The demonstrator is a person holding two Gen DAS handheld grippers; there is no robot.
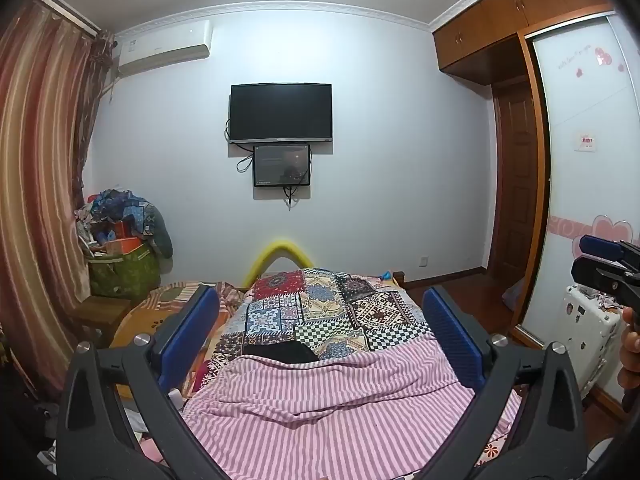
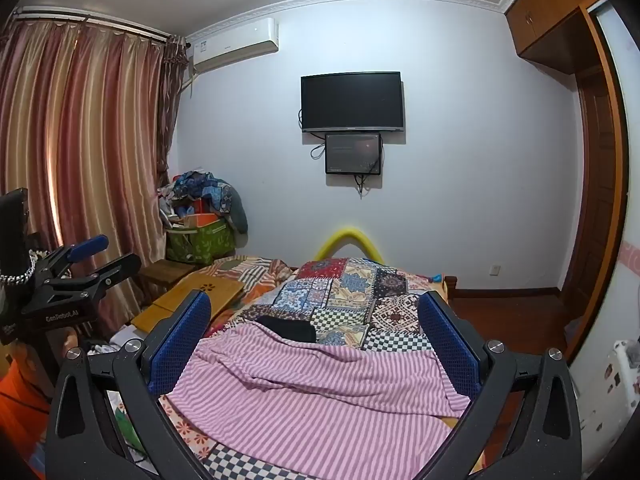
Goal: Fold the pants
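Pink-and-white striped pants (image 1: pixel 320 408) lie rumpled and spread across the near part of the bed (image 2: pixel 312 396). A black piece of cloth (image 1: pixel 282 352) peeks out at their far edge (image 2: pixel 290 328). My left gripper (image 1: pixel 320 300) hovers over the pants, open wide, blue pads (image 1: pixel 192 328) empty. My right gripper (image 2: pixel 316 304) hovers beside it to the right, also open wide with nothing between its fingers. Each shows in the other's view: the left gripper (image 2: pixel 114 254) at the left edge, the right gripper (image 1: pixel 586 258) at the right edge, with a hand (image 1: pixel 630 344) below it.
A patchwork quilt (image 1: pixel 332 308) covers the far half of the bed. A wooden lap table (image 2: pixel 200 292) lies on the bed's left side. A heap of clothes and bags (image 2: pixel 200 216) stands by the curtain. There is a white suitcase (image 1: pixel 588 332) and a wardrobe on the right.
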